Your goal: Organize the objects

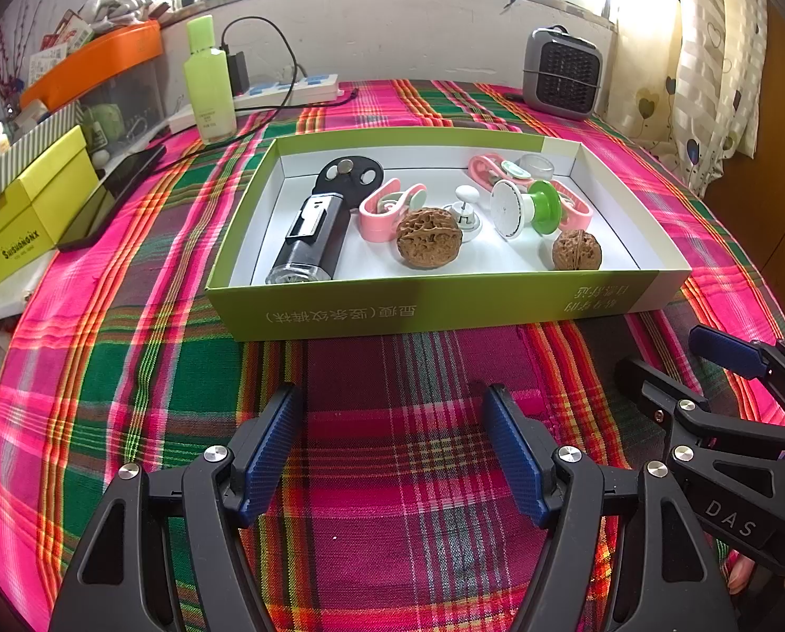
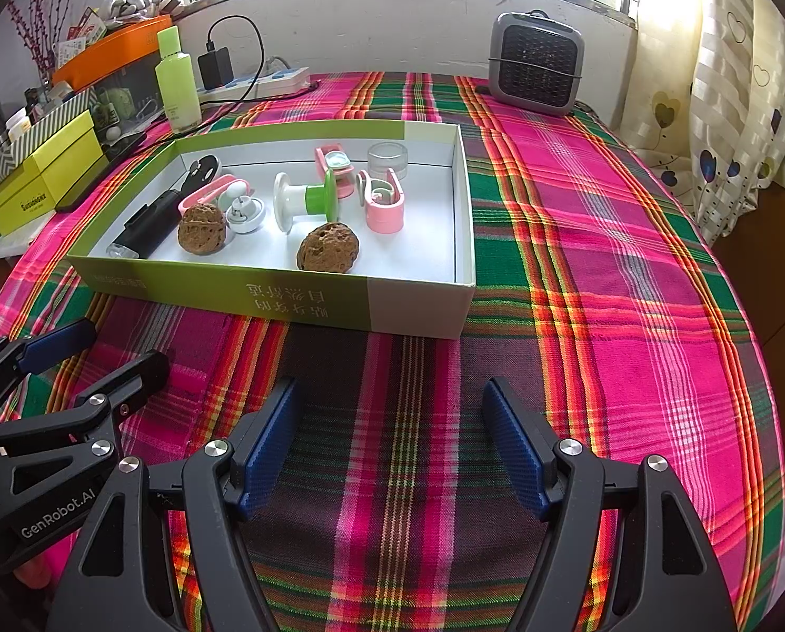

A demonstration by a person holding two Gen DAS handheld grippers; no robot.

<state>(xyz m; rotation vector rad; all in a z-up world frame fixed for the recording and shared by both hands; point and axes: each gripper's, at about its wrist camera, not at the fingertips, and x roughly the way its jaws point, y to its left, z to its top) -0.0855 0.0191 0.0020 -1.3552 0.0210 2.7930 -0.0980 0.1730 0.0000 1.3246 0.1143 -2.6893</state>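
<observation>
Holding small items, green box [image 1: 339, 310] sits beyond both gaping, empty tools.

A box [image 1: 434, 310] sits mid-table on the cloth [image 1: 392, 474]. In it, a torch [image 1: 313, 231] lies at the left, two walnuts [image 1: 428, 237] near the front wall, clips [image 1: 387, 208] and a spool [image 1: 524, 207] behind them. A heater [image 1: 562, 72] stands behind the box to the right, a bottle [image 1: 209, 81] behind to the left.

The right gripper [image 2: 392, 442] hangs over the plaid tablecloth [image 2: 603, 263], jaws wide apart with nothing between them; the left gripper [image 2: 71, 353] shows at the left edge; ahead lies a green box [image 2: 266, 292] holding two walnuts [image 2: 328, 247], pink clips [image 2: 384, 205], a green-and-white spool [image 2: 308, 195] and a black device [image 2: 150, 224]; a grey heater [image 2: 537, 63] stands behind.
</observation>
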